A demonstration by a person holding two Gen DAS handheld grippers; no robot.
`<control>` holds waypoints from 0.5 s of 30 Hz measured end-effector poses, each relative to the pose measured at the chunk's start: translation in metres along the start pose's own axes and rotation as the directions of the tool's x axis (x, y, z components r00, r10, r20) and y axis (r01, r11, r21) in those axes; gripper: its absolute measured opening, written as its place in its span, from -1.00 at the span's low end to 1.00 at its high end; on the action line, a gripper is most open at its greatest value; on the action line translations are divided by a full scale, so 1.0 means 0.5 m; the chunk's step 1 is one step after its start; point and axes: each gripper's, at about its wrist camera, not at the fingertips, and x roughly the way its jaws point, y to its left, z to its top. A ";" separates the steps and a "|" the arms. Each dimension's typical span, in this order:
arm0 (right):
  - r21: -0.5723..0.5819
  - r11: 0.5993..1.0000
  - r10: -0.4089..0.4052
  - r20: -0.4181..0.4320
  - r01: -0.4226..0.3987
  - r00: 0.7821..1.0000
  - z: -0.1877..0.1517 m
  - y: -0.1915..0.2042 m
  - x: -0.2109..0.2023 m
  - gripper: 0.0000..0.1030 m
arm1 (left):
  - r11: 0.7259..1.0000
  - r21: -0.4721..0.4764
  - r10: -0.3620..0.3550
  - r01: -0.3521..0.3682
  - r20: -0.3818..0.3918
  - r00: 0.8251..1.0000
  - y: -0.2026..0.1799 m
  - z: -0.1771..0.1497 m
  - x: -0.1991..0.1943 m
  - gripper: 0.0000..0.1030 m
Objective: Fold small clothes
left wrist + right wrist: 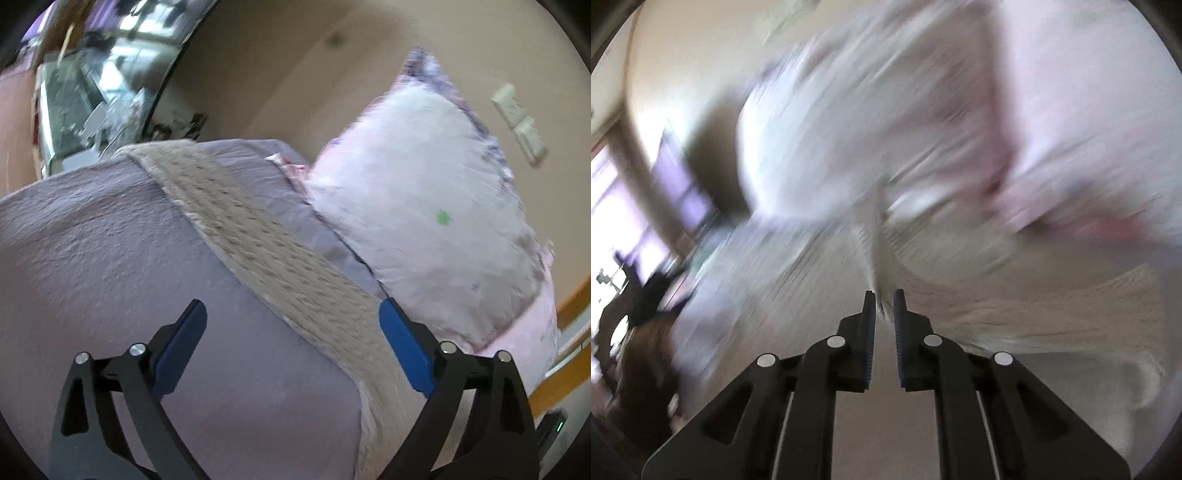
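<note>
I have my left claw (291,323) spread wide with its blue pads far apart and gripping nothing, while my right claw (884,301) is nearly closed, its pads pinching a thin edge of pale cloth (882,258)

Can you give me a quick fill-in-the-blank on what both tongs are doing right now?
1. The left tongs stand wide ____ above the beige knitted cloth.
2. The right tongs are nearly closed, pinching a thin edge of ____ fabric.
3. The beige knitted cloth lies across a ____ bedspread.
4. Behind it, against the wall, leans a pale pink ____.

Missing words: open; beige; purple; pillow
</note>
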 end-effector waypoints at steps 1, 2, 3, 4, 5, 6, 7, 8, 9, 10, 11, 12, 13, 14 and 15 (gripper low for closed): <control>-0.011 1.000 0.016 -0.003 -0.017 1.000 -0.004 0.012 0.007 -0.72 | 1.000 -0.020 0.004 -0.004 -0.008 1.000 0.006 0.005 0.007 0.79; -0.017 1.000 0.012 0.016 -0.012 1.000 -0.007 0.014 0.001 -0.46 | 0.999 -0.051 0.013 -0.014 -0.017 1.000 0.017 0.015 0.018 0.77; -0.016 1.000 -0.002 0.046 0.003 0.999 -0.005 0.008 -0.009 -0.26 | 0.997 -0.070 0.021 -0.022 -0.020 1.000 0.025 0.021 0.025 0.74; -0.006 1.000 -0.021 0.079 0.022 0.997 -0.008 0.002 -0.025 0.13 | 0.996 -0.085 0.026 -0.028 -0.019 0.999 0.033 0.028 0.032 0.71; 0.020 0.999 -0.050 0.123 0.048 0.991 -0.011 -0.018 -0.050 0.26 | 0.993 -0.112 0.038 -0.040 -0.020 0.999 0.047 0.037 0.042 0.65; 0.039 0.997 -0.067 0.145 0.062 0.987 -0.037 -0.020 -0.080 0.26 | 0.989 -0.139 0.044 -0.047 -0.024 0.999 0.057 0.042 0.050 0.58; 0.062 0.995 -0.081 0.154 0.072 0.985 -0.044 -0.040 -0.098 0.26 | 0.982 -0.186 0.025 -0.029 -0.021 0.999 0.074 0.049 0.060 0.53; 0.098 0.992 -0.098 0.163 0.083 0.982 -0.052 -0.066 -0.113 0.26 | 0.978 -0.206 0.021 -0.023 -0.010 1.000 0.082 0.056 0.063 0.45; 0.121 0.989 -0.109 0.168 0.090 0.980 -0.060 -0.083 -0.128 0.26 | 0.974 -0.224 0.027 -0.028 -0.007 1.000 0.089 0.065 0.068 0.37; 0.148 0.984 -0.126 0.173 0.100 0.977 -0.068 -0.104 -0.138 0.26 | 0.968 -0.249 0.027 -0.027 -0.002 1.000 0.098 0.076 0.075 0.35; 0.165 0.980 -0.139 0.175 0.110 0.975 -0.077 -0.120 -0.147 0.26 | 0.964 -0.263 0.031 -0.029 0.002 1.000 0.104 0.084 0.080 0.25; 0.181 0.976 -0.151 0.178 0.119 0.972 -0.087 -0.128 -0.161 0.26 | 0.959 -0.282 0.036 -0.032 0.008 0.999 0.113 0.094 0.087 0.13; 0.194 0.973 -0.157 0.183 0.121 0.970 -0.099 -0.129 -0.180 0.26 | 0.953 -0.302 0.041 -0.036 0.013 0.999 0.121 0.104 0.092 0.07; 0.215 0.970 -0.157 0.191 0.115 0.969 -0.104 -0.141 -0.188 0.26 | 0.943 -0.330 0.048 -0.039 0.019 0.999 0.132 0.115 0.098 -0.06; 0.225 0.968 -0.153 0.199 0.107 0.968 -0.112 -0.144 -0.198 0.27 | 0.934 -0.355 0.052 -0.041 0.022 0.998 0.142 0.125 0.105 -0.22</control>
